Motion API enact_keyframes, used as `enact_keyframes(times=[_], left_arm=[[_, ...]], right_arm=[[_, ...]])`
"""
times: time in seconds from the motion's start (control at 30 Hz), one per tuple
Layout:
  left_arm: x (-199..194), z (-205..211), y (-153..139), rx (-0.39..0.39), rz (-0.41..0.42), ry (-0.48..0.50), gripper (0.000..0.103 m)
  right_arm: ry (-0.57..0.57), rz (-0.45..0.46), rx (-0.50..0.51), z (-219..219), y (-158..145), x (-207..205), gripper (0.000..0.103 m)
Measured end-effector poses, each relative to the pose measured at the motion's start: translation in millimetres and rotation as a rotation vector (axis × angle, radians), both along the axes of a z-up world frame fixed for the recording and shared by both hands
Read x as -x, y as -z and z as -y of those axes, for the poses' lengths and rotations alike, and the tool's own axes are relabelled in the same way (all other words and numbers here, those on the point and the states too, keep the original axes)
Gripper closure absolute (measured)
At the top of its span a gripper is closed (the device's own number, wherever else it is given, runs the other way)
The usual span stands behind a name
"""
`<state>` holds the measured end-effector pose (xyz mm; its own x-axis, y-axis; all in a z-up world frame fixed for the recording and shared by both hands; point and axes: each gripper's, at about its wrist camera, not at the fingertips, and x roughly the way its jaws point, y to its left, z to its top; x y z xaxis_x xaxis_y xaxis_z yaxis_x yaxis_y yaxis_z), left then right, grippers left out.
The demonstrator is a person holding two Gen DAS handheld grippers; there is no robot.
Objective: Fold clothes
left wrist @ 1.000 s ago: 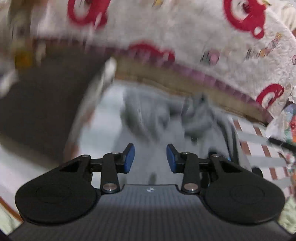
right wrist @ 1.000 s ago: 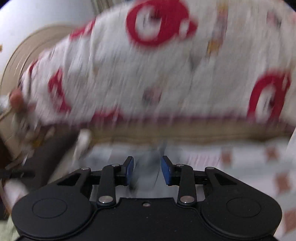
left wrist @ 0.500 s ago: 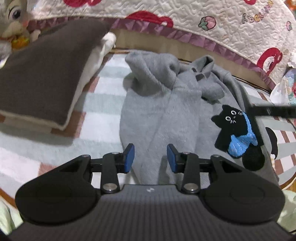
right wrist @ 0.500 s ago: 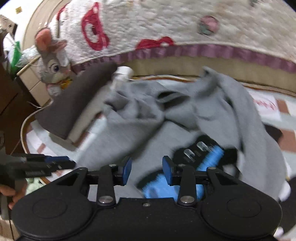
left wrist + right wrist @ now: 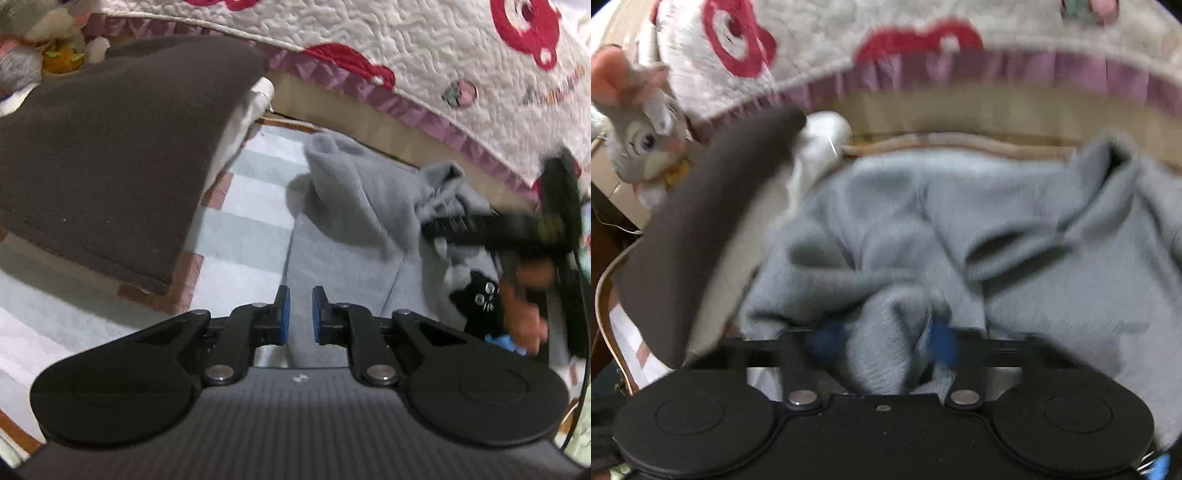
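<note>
One nubby grey sweatshirt [image 5: 1015, 229] bunches between the right claw [image 5: 882, 341]; blurred.

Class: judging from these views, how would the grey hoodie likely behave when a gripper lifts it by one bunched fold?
The grey hoodie would probably drape and sag, since it already lies in soft folds. The fleecy knit looks grippy, so the fold bunched in the right gripper seems unlikely to slip. Its thick fabric suggests moderate weight.

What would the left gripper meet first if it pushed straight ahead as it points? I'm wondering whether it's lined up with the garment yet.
Most likely the gray hoodie: its left edge lies just ahead of the left gripper, whose jaws stand slightly apart and empty. Depth is unclear.
</note>
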<state>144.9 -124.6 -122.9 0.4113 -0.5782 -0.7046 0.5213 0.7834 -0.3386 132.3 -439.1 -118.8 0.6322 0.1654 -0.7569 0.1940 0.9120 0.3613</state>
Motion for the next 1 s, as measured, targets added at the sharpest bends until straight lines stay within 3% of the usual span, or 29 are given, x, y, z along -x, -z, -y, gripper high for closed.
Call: enact_keyframes(times=[0.07, 0.23, 0.37, 0.47, 0.53, 0.6, 0.7, 0.77, 0.8, 0.87, 1.0], left_arm=[[-0.2, -9.2, 3.7, 0.039, -0.011, -0.016, 0.091], [-0.6, -29.3, -2.6, 0.157, -0.039, -0.045, 0.091], [9.5, -30.2, -21.4, 0.261, -0.009, 0.004, 0.091], [21.7, -21.9, -26.7, 0.264, -0.010, 0.046, 0.091], [29.8, -16.3, -30.2, 0.266, -0.011, 0.073, 0.090], [33.2, -12.6, -30.5, 0.303, -0.042, 0.109, 0.087], [32.7, -2.8, -31.6, 0.371, -0.085, 0.151, 0.083], [29.7, 7.6, -31.5, 0.414, -0.105, 0.175, 0.062], [27.1, 12.1, -28.5, 0.427, -0.125, 0.170, 0.058], [19.3, 20.5, -17.4, 0.417, -0.177, 0.120, 0.052], [5.4, 22.8, 11.9, 0.360, -0.291, 0.006, 0.051]], right_arm=[[-0.040, 0.095, 0.018, -19.5, -10.1, 26.5, 0.084], [-0.174, 0.261, 0.232, -90.9, -55.0, 95.7, 0.088], [-0.192, 0.318, 0.439, -126.0, -70.6, 127.8, 0.089], [-0.170, 0.334, 0.583, -134.2, -78.6, 143.1, 0.090], [-0.089, 0.330, 0.550, -117.9, -86.1, 147.7, 0.090], [0.003, 0.330, 0.351, -84.2, -98.6, 148.3, 0.090], [0.103, 0.364, -0.084, -36.3, -101.7, 156.3, 0.090], [0.114, 0.364, -0.241, -24.2, -95.2, 157.6, 0.091], [0.118, 0.361, -0.311, -18.9, -91.8, 158.2, 0.092], [0.106, 0.331, -0.306, -21.1, -81.9, 157.0, 0.092], [0.083, 0.270, -0.295, -25.5, -62.2, 154.7, 0.093]])
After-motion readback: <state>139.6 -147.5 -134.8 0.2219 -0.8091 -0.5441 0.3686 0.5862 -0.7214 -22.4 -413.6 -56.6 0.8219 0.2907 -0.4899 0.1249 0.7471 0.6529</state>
